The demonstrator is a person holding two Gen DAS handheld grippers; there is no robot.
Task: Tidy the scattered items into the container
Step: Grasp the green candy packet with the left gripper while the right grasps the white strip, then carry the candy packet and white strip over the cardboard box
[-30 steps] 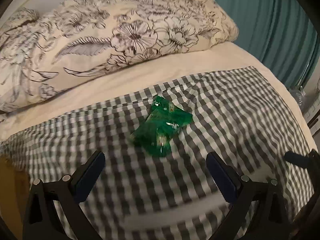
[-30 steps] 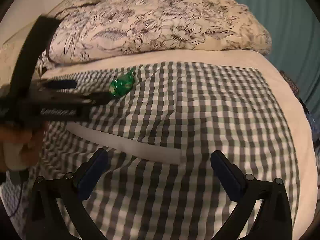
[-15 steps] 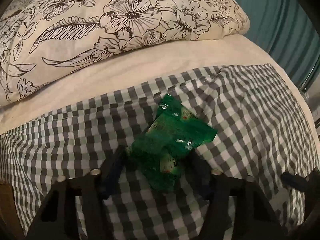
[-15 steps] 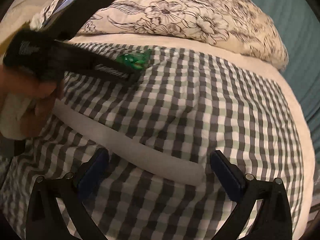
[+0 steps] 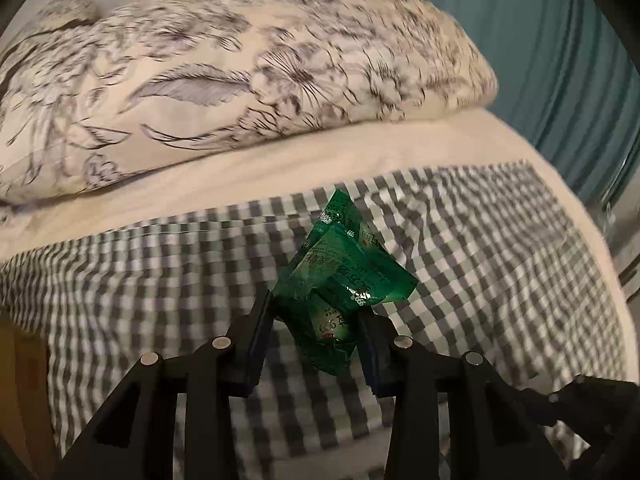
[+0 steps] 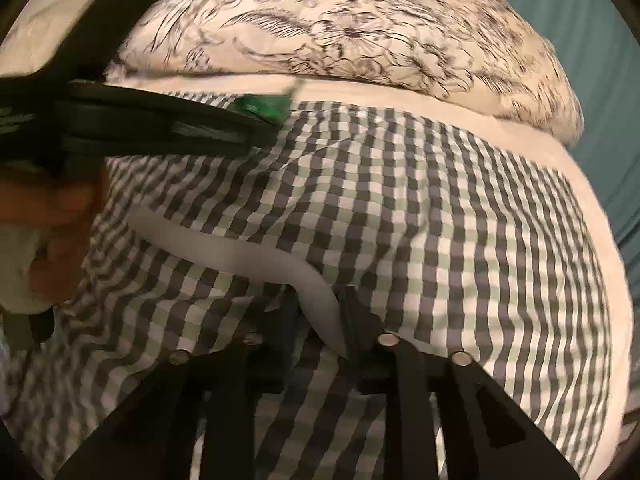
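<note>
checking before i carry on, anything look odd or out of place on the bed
Yes: a crumpled green packet sits on the checked blanket, pinched by the closing left gripper. A white strip lies skewed across the blanket, its end between the closing right gripper fingers.

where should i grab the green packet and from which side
Across its puffy lower half, from the near end, angled down: the green packet stands crumpled, thin sealed flap on top. The left tool is closing there, packet between its jaws.
</note>
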